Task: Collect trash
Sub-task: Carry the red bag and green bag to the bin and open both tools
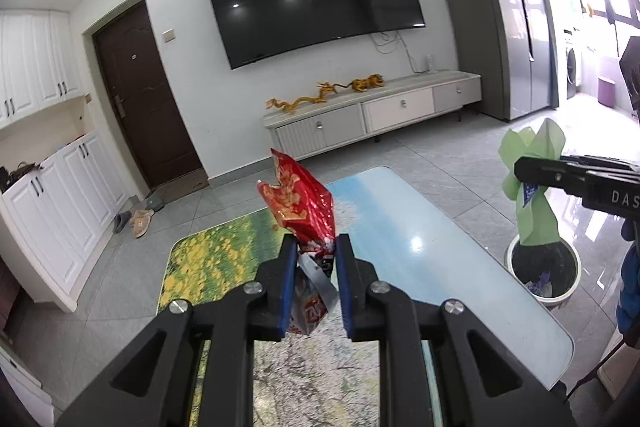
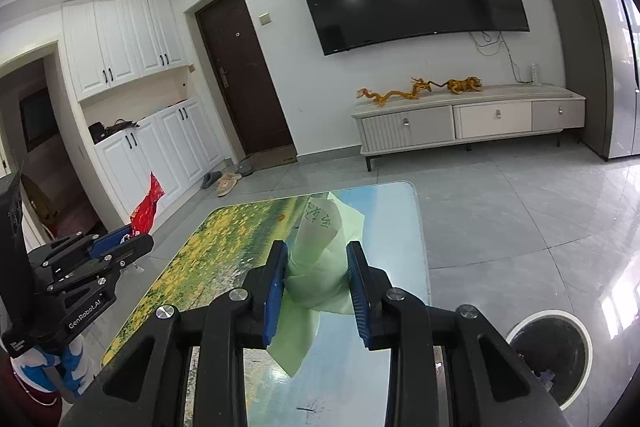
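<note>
I have both pieces of rubbish in hand and lifted clear of the low glass-topped table with the printed meadow-and-sky picture (image 1: 420, 227). My left gripper (image 1: 316, 251) has its blue-padded fingers (image 1: 289, 287) drawn narrow around the lower end of a crinkled red foil snack packet (image 1: 300, 203), which stands up above the jaws with its silver inner side showing below them. My right gripper (image 2: 318, 255) pinches a crumpled pale green paper wrapper with a white handwritten patch (image 2: 320, 267); the pads (image 2: 274, 291) press in on its middle, and a loose green flap hangs down under the jaws.

As I read it, the picking up is done and the carry to the bin is the step in hand. The round white-rimmed waste bin lined with a black bag (image 2: 550, 347) stands on the grey tiled floor just beside the table's right edge. In the left wrist view the green wrapper hangs roughly over that bin's mouth, though I cannot be sure of the depth.

The next move calls for bringing the right gripper squarely above the opening and letting the fingers spread so the wrapper falls in. The left then has to cross over the table towards the same bin, so I would clear the right one out of its way first. The red packet is light and stiff, so I would lower it close to the rim before releasing, lest it catch the edge and slide onto the floor.
</note>
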A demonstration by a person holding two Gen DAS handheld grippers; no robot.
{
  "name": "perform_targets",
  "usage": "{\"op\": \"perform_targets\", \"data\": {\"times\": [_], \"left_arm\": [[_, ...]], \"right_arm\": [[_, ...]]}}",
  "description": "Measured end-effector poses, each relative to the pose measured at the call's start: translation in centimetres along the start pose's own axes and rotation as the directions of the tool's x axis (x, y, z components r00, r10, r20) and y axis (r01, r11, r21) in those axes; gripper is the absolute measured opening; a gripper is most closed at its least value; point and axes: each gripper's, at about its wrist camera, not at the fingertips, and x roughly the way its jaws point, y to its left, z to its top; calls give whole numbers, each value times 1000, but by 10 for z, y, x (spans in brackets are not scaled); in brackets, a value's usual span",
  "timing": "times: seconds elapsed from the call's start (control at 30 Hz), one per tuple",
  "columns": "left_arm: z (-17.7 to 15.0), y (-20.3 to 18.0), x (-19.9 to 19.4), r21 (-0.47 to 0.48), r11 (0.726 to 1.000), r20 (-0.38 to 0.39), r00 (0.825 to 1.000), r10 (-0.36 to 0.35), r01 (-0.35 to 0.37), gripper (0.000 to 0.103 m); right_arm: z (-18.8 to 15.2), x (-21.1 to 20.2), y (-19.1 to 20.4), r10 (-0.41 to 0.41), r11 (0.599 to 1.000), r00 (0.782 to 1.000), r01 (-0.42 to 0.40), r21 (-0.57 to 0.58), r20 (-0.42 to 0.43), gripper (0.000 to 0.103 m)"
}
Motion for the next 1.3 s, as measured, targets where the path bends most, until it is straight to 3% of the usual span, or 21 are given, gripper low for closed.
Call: {"op": "perform_targets", "data": {"times": [0.3, 0.53, 0.87, 0.93, 1.03, 1.23, 1.3], "left_arm": [[29, -65, 21, 113, 990, -10, 997, -81, 81, 18], [49, -126, 48, 199, 967, -46, 987, -154, 160, 18], [66, -226, 106, 309, 897, -166, 947, -275, 315, 19], [68, -249, 120, 326, 878, -196, 934, -299, 350, 20], [72, -286, 144, 315, 847, -270, 896, -352, 428, 20], [71, -344, 188, 248, 790, -406, 800, -441, 561, 20], [67, -359, 201, 227, 781, -433, 779, -454, 582, 20]], "right_arm": [[-11, -30, -69, -127, 989, 991, 123, 83, 50, 28], [-27, -44, -127, -202, 965, 978, 191, 178, 47, 28], [-61, -57, -231, -335, 875, 942, 322, 362, -27, 28], [-70, -55, -249, -351, 856, 935, 345, 386, -57, 28], [-87, -45, -278, -367, 824, 923, 380, 421, -114, 29], [-120, -18, -323, -395, 762, 889, 458, 458, -232, 29], [-131, -12, -335, -400, 743, 878, 479, 467, -264, 30]]}}
